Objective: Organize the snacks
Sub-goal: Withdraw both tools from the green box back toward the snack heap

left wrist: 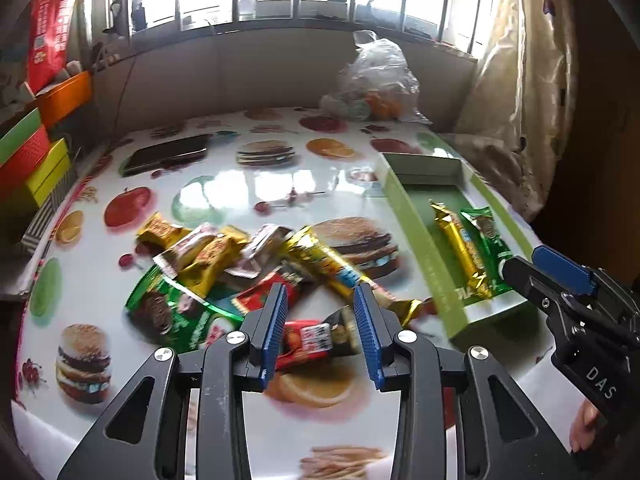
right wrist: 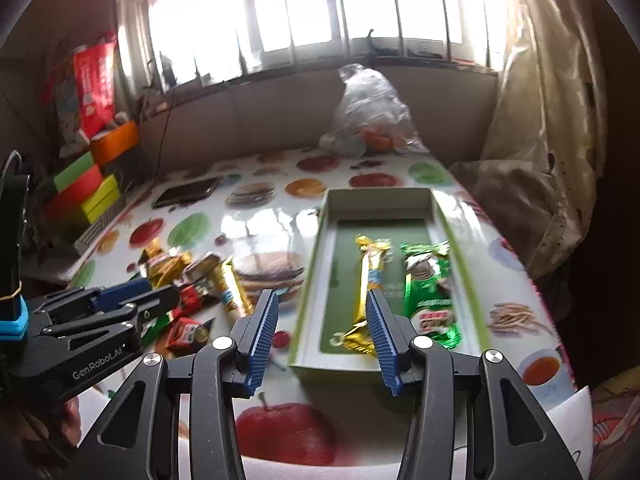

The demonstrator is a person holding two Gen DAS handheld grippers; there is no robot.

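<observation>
Barely started; only a gold bar (right wrist: 370,292) and a green packet (right wrist: 430,292) lying side by side in the green box (right wrist: 312,280) on the desk (left wrist: 248,184); most snacks (left wrist: 248,264) heaped loose left of it; left gripper (left wrist: 320,332) spread above a red packet (left wrist: 308,340); right gripper (right wrist: 322,336) spread, empty, near the box's front.

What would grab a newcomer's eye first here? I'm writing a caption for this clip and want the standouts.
First the loud tablecloth printed with burgers and fruit, and on it, left of centre, a jumble of shiny snack packets. To the right lies a long green box holding just two, a gold bar beside a green packet. Both grippers are open: the left gripper above a red packet, the right gripper at the box's near end.
</observation>
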